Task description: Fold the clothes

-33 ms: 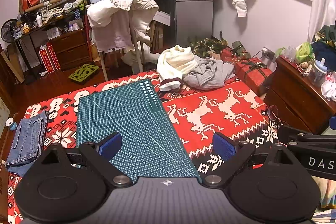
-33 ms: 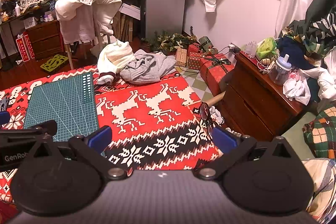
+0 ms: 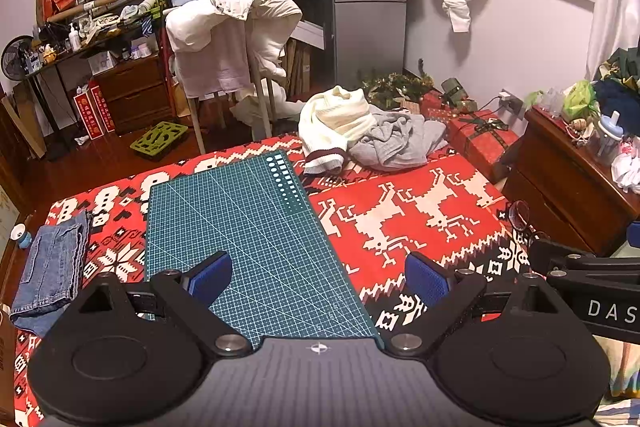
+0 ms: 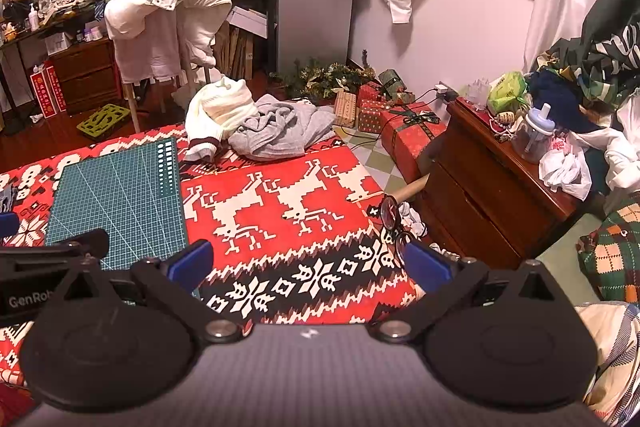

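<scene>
Both the left gripper (image 3: pixel 318 277) and right gripper (image 4: pixel 308 267) hover with fingers spread, empty. The cream sweater (image 3: pixel 334 123) and grey garment (image 3: pixel 396 143) lie tangled at the bed's far edge; grabbing one may drag both, or nudge the eyeglasses (image 4: pixel 390 217) off.

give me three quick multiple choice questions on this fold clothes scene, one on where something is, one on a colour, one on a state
1. Where does the folded denim piece lie?
A. left of the cutting mat
B. on the chair
C. on the wooden dresser

2. What colour is the crumpled garment beside the cream sweater?
A. blue
B. grey
C. green

3. How do the left gripper and right gripper stand?
A. both shut on cloth
B. one holding the mat
C. both open, holding nothing

Answers: 1 A, it rests on the blanket by the mat's left edge. 2 B, it is plainly grey. 3 C, the blue pads stand wide apart with nothing between.
</scene>
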`<state>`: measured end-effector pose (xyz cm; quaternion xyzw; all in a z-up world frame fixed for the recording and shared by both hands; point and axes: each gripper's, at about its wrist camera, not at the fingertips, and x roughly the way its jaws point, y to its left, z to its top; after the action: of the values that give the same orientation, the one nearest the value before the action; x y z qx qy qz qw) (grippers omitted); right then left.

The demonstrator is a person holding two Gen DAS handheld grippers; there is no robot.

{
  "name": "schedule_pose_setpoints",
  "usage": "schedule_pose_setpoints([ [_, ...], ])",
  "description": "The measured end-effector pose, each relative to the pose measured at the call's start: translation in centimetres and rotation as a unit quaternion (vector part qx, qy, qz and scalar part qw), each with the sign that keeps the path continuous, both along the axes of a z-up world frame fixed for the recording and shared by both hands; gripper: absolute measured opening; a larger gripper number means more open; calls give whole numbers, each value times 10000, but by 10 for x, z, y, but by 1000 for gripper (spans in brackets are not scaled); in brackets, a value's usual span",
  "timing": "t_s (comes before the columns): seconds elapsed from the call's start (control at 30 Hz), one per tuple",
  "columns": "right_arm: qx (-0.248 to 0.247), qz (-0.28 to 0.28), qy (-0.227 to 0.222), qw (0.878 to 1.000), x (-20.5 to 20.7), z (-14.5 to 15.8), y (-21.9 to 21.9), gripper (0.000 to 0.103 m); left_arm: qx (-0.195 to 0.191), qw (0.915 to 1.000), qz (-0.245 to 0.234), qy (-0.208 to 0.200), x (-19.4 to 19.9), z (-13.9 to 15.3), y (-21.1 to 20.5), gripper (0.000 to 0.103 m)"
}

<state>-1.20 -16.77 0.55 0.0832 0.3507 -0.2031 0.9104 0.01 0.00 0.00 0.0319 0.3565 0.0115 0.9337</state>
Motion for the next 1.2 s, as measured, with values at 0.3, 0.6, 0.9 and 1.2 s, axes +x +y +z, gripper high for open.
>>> schedule_pose_setpoints([
  [0.3, 66, 10, -9, 10000, -1, -1, -3, 103, 0, 10000, 35, -8, 2, -3, -7, 94],
  [0.6, 28, -16, -2, 10000, -1, 2, -2, 103, -98, 9999, 31, 14, 0, 1, 2, 94],
  [0.9, 37, -47, 10, 10000, 1, -1, 0, 103, -92, 9999, 42, 37, 0, -1, 2, 94],
  [1.2, 18, -46, -4, 10000, 1, 0, 2, 103, -108, 9999, 63, 27, -1, 2, 3, 94],
])
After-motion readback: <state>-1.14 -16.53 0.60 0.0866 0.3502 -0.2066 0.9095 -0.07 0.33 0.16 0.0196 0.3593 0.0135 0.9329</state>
